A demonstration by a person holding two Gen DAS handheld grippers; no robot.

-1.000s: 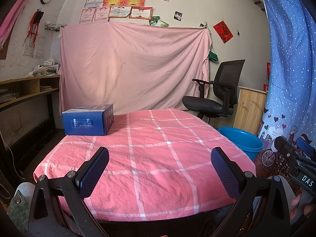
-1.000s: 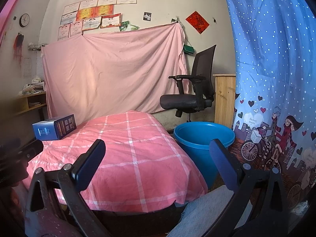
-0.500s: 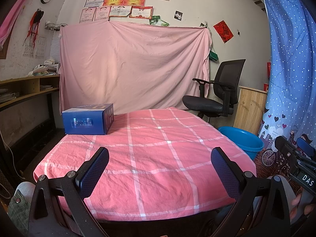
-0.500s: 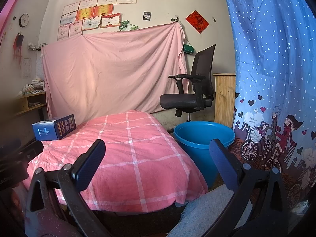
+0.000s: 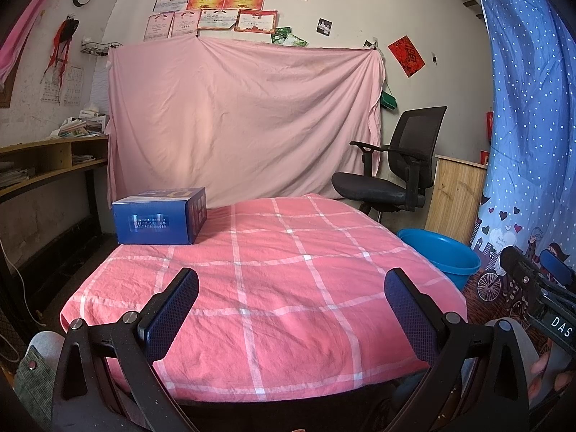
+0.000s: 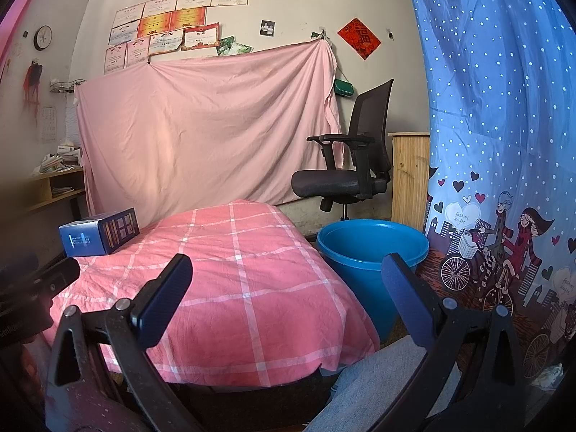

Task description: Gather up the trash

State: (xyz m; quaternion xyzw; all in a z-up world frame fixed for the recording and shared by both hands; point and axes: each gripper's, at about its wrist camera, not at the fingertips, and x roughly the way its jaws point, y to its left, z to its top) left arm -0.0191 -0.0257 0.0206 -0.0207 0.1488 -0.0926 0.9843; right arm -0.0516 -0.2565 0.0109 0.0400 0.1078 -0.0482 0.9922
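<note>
A blue cardboard box [image 5: 158, 216] lies at the far left corner of a table covered with a pink checked cloth [image 5: 273, 288]; it also shows in the right wrist view [image 6: 99, 232]. A blue plastic bucket [image 6: 370, 262] stands on the floor to the right of the table, also in the left wrist view [image 5: 441, 255]. My left gripper [image 5: 289, 309] is open and empty above the table's near edge. My right gripper [image 6: 286, 295] is open and empty near the table's front right corner, close to the bucket.
A black office chair [image 5: 392, 172] and a wooden cabinet [image 5: 455, 198] stand behind the bucket. A pink sheet [image 5: 244, 126] hangs on the back wall. A blue dotted curtain [image 6: 504, 144] hangs at right. Wooden shelves [image 5: 46, 165] run along the left.
</note>
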